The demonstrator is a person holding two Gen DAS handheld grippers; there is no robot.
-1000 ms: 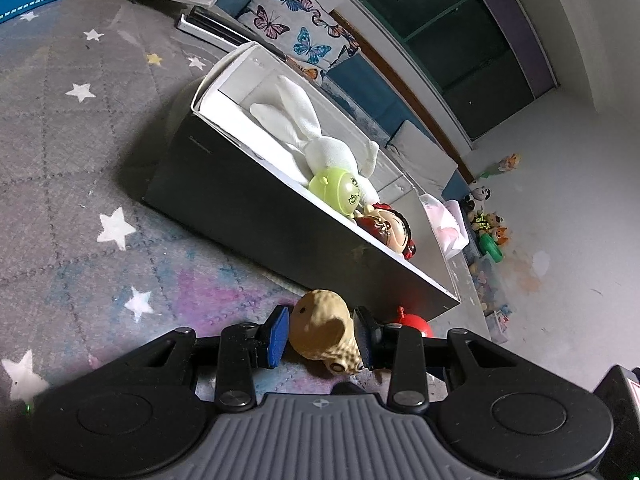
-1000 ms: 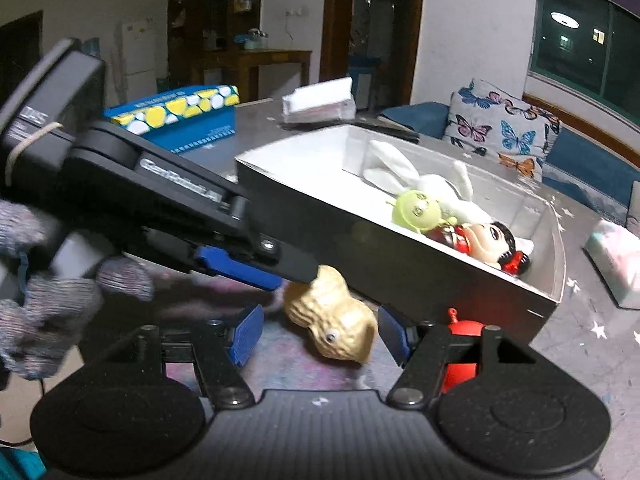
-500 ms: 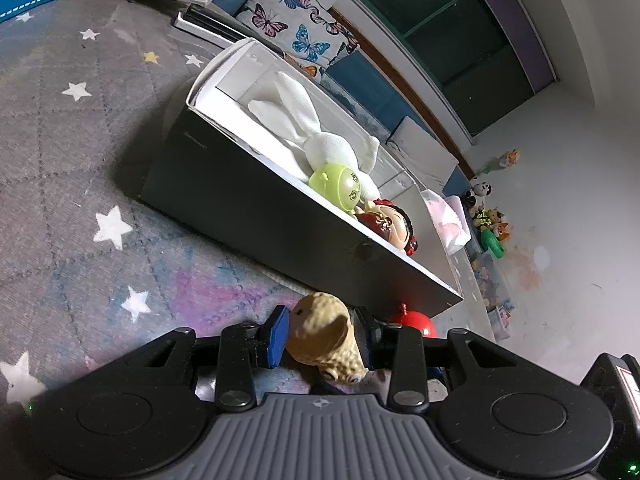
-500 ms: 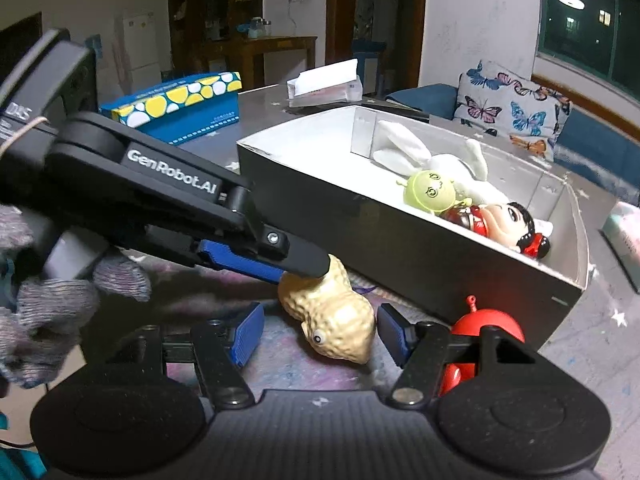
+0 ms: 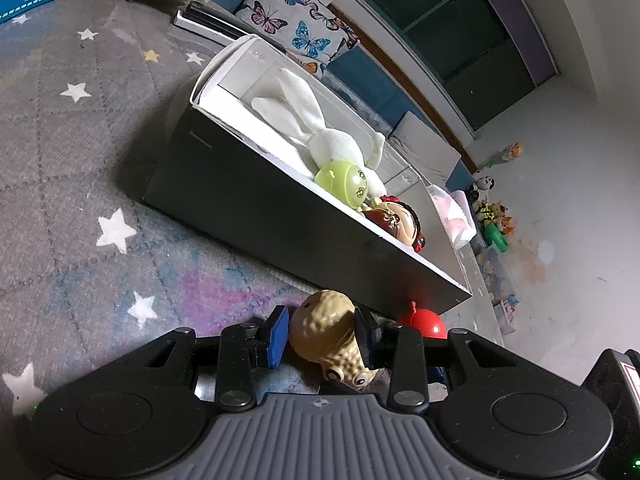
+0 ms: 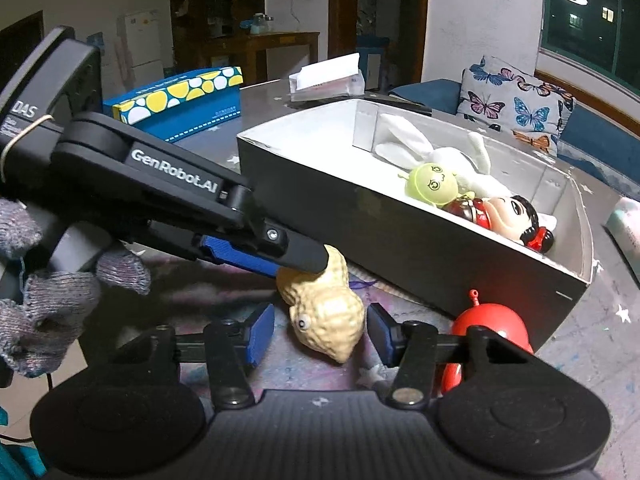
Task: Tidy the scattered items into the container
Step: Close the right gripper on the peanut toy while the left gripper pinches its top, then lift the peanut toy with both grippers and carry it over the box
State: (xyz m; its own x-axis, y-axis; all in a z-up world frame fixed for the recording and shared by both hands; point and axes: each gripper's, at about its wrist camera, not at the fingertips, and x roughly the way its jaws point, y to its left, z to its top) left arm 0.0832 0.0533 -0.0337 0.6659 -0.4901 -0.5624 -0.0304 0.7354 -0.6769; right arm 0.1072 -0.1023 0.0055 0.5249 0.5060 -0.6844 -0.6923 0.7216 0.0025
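My left gripper (image 5: 320, 334) is shut on a tan peanut-shaped toy (image 5: 326, 332), also seen in the right wrist view (image 6: 324, 312). It sits low over the starry rug in front of the long black-sided box (image 5: 260, 208). The left gripper reaches in from the left in the right wrist view (image 6: 296, 258). My right gripper (image 6: 320, 336) is open with its pads either side of the peanut toy, apart from it. A red round toy (image 6: 492, 326) lies on the rug by the box's near corner. The box (image 6: 360, 220) holds a white rabbit plush (image 5: 320, 136), a green ball toy (image 5: 344, 180) and a red doll (image 5: 396, 224).
A blue and yellow tissue box (image 6: 180, 100) and a white tissue pack (image 6: 328, 78) stand beyond the box. A butterfly cushion (image 6: 516, 104) lies behind it. Small toys (image 5: 492, 216) sit on the floor by the far wall.
The left gripper has lifted and tilted the peanut toy slightly. The right gripper has moved closer, so its open pads now flank the toy and the red toy sits nearer.
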